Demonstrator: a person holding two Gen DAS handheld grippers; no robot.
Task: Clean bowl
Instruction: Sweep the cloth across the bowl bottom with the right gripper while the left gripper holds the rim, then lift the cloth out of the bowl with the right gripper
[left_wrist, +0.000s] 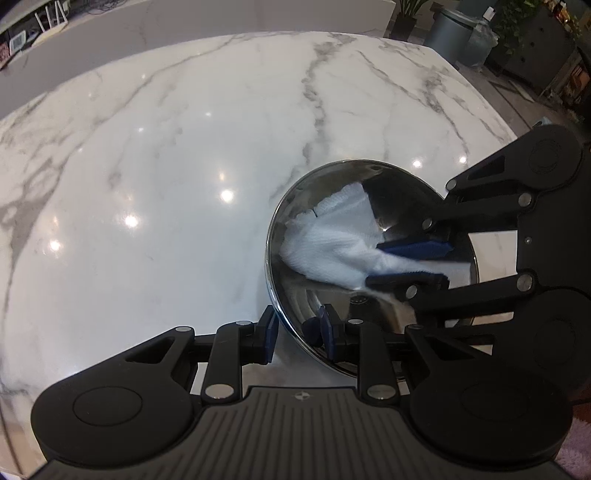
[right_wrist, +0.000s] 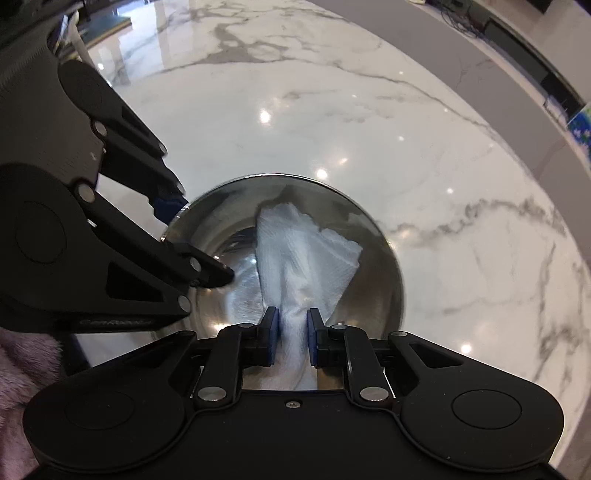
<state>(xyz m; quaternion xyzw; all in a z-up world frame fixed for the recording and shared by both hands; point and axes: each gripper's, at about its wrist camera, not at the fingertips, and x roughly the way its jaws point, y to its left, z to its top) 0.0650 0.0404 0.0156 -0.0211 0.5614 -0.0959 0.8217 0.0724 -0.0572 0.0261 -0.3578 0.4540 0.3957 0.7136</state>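
In the left wrist view, the left tongs (left_wrist: 297, 334) are closed on the near rim of the round, shiny steel bowl (left_wrist: 295, 229): one blue pad sits outside the wall and the other inside, so they pinch the rim and keep the bowl steady. The bowl stands on the white marble worktop with grey veins (left_wrist: 147, 166), just ahead of these tongs and a little to their right. Across the bowl the right tongs (left_wrist: 408, 262) reach in from the right side, and their two blue pads are pressed on a crumpled white paper towel (left_wrist: 325, 251) which lies against the inner wall.

In the right wrist view, the right tongs (right_wrist: 291, 338) are pinching the gathered end of the paper towel (right_wrist: 306, 251), and the loose part spreads forward into the bowl (right_wrist: 384, 295) directly ahead. The left tongs (right_wrist: 195, 236) come from the left and grip the rim (right_wrist: 177, 218) there.

The step in hand seems to be wiping the inside. To do it well, I think the right tongs should press the towel flat on the metal and sweep around the wall and the bottom, while the left tongs keep their grip firm, because the smooth bowl may slide or tip on the glossy worktop. The towel end should not slip out from the pads.
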